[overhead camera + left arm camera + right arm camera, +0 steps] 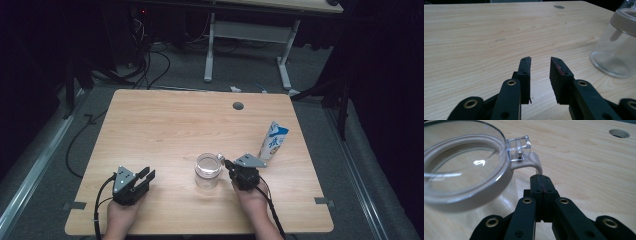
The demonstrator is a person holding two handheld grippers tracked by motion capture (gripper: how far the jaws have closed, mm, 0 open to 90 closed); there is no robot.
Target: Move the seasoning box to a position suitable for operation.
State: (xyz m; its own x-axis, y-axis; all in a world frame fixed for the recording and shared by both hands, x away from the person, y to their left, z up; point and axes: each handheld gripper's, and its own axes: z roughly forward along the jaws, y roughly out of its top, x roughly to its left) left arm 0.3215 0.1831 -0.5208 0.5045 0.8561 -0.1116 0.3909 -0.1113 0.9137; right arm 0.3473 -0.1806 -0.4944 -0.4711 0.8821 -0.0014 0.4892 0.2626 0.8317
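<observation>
Right gripper (pixel 541 178) jaws closed on jar (pixel 207 170) lid clasp (pixel 537 165), left gripper (pixel 540 68) jaws open, empty, at jar's 9 o'clock, carton (pixel 273 140) at 2 o'clock

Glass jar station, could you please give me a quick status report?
Left claw open, empty. Right claw shut on jar clasp. Glass jar upright, lidded. Carton behind, clear.

The left gripper (pixel 146 176) and right gripper (pixel 227 164) are black, each topped by a grey three-cornered plate and trailing a black cable. Their black fingers (pixel 524 75) carry brass-ringed pivot holes and small screws; one pad shows reddish marks. Both forearms are bare.
</observation>
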